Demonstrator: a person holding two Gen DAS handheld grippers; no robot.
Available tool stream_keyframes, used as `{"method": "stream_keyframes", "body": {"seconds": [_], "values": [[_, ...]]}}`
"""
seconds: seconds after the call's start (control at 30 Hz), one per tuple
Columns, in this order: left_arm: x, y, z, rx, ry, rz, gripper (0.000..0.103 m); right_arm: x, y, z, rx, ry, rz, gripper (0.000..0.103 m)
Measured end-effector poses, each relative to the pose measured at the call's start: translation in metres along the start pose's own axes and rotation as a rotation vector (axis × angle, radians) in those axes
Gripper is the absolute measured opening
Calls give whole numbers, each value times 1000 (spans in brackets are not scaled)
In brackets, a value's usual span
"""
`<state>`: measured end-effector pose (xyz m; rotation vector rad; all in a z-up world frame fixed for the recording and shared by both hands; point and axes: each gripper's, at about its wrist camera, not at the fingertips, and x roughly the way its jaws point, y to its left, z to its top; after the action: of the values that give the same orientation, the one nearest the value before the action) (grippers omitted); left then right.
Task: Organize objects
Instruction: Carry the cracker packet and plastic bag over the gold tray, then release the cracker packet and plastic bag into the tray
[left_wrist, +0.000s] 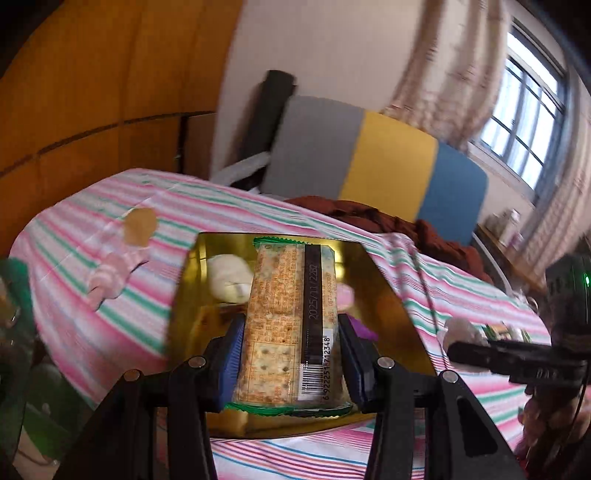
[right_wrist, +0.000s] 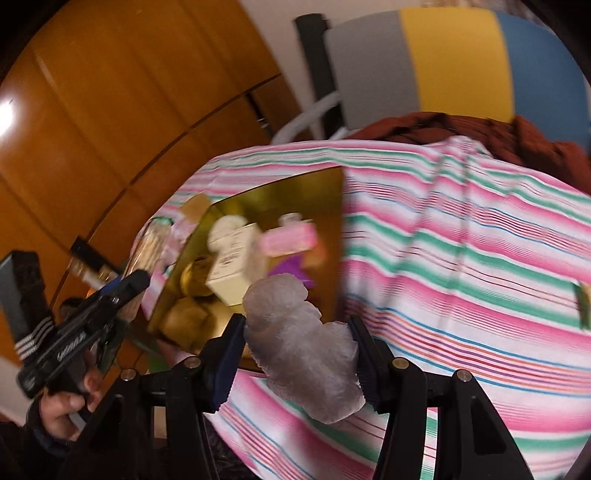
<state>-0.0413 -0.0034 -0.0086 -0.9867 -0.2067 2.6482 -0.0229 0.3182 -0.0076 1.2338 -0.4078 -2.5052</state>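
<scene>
My left gripper (left_wrist: 291, 354) is shut on a cracker packet (left_wrist: 291, 325) with a green edge and a barcode, held just above a gold tray (left_wrist: 384, 295) on the striped bedspread. My right gripper (right_wrist: 299, 354) is shut on a crumpled translucent plastic bag (right_wrist: 299, 343), held by the near edge of the gold tray (right_wrist: 332, 192). In the tray lie a cream box (right_wrist: 236, 266), a pink box (right_wrist: 288, 238), a purple item (right_wrist: 291, 271) and a white round item (left_wrist: 227, 280). The other gripper shows at the right of the left view (left_wrist: 517, 358) and at the left of the right view (right_wrist: 85, 332).
A pink-green striped bedspread (right_wrist: 461, 240) covers the bed. A pink striped sock (left_wrist: 110, 273) and a tan disc (left_wrist: 139, 226) lie left of the tray. A grey-yellow-blue cushion (left_wrist: 373, 162) and brown cloth (left_wrist: 399, 221) sit at the back. An orange wardrobe (right_wrist: 110, 110) stands left.
</scene>
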Motion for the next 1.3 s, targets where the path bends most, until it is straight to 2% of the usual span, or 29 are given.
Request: {"method": "stream_keyframes", "body": {"seconds": [0.13,0.3,0.37,0.5,0.7,0.9,1.3], "values": [[5,10,3,-46,1,2,48,20,21,2,-43,23,12,57],[22,7,-5,-66,52,28,48,36,32,6,-58,33,7,58],[29,3,-9,-51,73,26,48,40,34,8,-66,36,0,61],[39,-4,-12,-22,90,41,48,47,37,7,-78,45,-8,76],[44,-6,-15,-9,105,66,48,54,38,4,-72,63,-3,76],[31,-12,-10,27,64,103,48,52,38,-1,-70,63,-12,79],[9,-30,-7,97,20,95,48,33,45,-6,-79,6,-61,81]]}}
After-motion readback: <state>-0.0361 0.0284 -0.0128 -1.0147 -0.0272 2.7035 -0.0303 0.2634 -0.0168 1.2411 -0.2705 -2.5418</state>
